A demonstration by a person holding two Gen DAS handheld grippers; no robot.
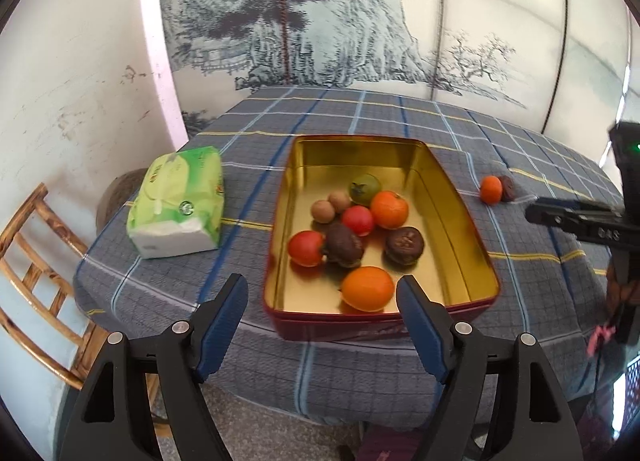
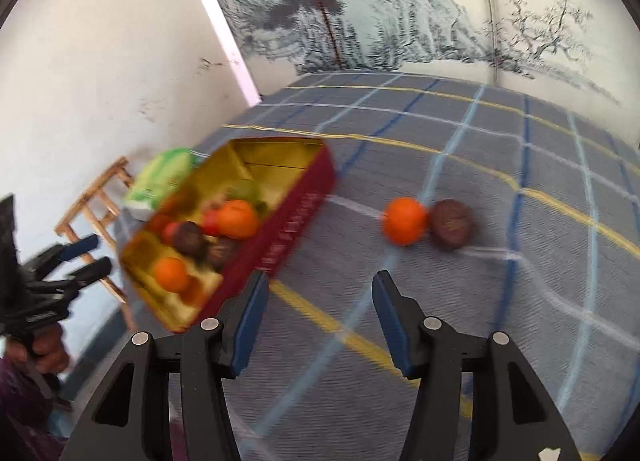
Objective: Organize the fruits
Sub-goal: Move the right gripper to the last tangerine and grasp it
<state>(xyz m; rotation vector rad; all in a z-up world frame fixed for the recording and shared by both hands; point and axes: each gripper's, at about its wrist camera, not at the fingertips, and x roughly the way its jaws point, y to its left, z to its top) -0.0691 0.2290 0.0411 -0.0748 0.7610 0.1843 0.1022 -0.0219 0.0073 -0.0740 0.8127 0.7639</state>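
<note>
A red tin with a gold inside (image 1: 460,201) (image 2: 304,205) sits on the checked tablecloth and holds several fruits: oranges, red ones, brown ones, a green one. One orange fruit (image 1: 491,189) (image 2: 404,220) and a brown fruit (image 1: 508,188) (image 2: 452,223) lie touching each other on the cloth to the right of the tin. My left gripper (image 1: 322,301) is open and empty, just short of the tin's near edge. My right gripper (image 2: 320,297) is open and empty, a little short of the two loose fruits; it also shows in the left wrist view (image 1: 580,221).
A green and white tissue pack (image 1: 178,201) lies on the cloth left of the tin. A wooden chair (image 1: 36,289) stands beyond the table's left edge. A painted screen (image 1: 360,13) backs the table. The right wrist view is blurred.
</note>
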